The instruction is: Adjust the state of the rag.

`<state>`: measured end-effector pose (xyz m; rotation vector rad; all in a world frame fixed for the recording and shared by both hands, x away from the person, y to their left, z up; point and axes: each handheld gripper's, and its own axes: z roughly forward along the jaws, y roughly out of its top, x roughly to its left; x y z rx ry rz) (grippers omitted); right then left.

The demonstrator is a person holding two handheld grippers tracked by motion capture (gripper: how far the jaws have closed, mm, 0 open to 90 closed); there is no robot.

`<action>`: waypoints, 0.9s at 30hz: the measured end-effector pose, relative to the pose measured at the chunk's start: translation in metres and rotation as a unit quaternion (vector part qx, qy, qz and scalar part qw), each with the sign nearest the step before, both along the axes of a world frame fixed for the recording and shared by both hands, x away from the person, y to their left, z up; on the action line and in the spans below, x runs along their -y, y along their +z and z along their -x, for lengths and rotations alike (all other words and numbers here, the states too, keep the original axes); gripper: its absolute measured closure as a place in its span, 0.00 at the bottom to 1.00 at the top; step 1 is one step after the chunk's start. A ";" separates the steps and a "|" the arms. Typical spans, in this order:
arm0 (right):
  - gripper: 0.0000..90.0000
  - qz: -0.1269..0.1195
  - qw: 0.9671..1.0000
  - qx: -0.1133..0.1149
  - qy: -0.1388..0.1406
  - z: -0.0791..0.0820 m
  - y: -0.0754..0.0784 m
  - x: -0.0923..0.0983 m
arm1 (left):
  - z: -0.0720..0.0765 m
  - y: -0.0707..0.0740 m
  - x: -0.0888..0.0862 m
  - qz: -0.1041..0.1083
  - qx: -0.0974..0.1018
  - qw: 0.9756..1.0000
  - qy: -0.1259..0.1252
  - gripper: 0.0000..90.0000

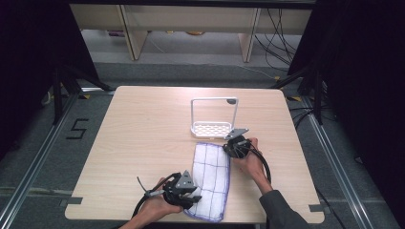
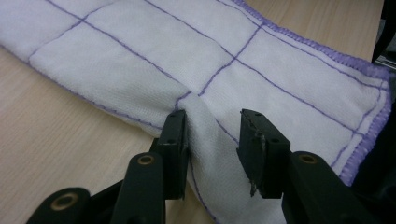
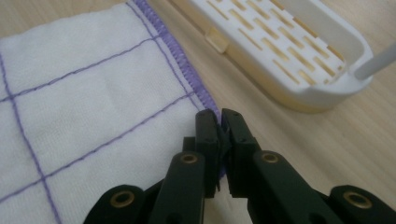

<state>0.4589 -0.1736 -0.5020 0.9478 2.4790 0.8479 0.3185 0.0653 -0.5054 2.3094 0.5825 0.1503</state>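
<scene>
A white cloth with a purple grid and purple hem lies folded lengthwise on the table's front middle. My left gripper is at its near left edge. In the left gripper view its jaws stand open astride a raised fold of the cloth, with fabric between them. My right gripper is at the cloth's far right corner. In the right gripper view it is shut on the purple hem of the cloth.
A white slotted drainer tray with an upright wire frame stands just beyond the cloth, close to my right gripper; its slotted base lies right of the hem. Bare wooden table spreads to the left and far side.
</scene>
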 end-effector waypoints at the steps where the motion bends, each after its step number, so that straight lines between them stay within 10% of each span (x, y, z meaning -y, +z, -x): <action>1: 0.96 0.001 1.000 0.003 0.000 -0.002 0.000 -0.001 | 0.001 -0.001 0.003 0.004 0.001 1.000 0.005 0.68; 6: 0.92 -0.005 1.000 -0.007 0.002 -0.006 0.001 -0.001 | -0.002 0.001 0.001 0.029 -0.009 0.999 0.011 0.60; 12: 0.71 -0.044 0.998 0.002 -0.038 -0.008 0.016 0.010 | -0.038 0.019 -0.016 0.101 -0.015 0.992 0.079 0.44; 20: 0.55 -0.047 0.996 -0.031 -0.067 -0.009 0.021 0.013 | -0.108 0.017 -0.018 0.078 0.019 0.983 0.165 0.43; 27: 0.50 -0.035 0.996 -0.048 -0.073 -0.012 0.013 0.008 | -0.140 0.002 0.004 0.022 0.015 0.986 0.166 0.39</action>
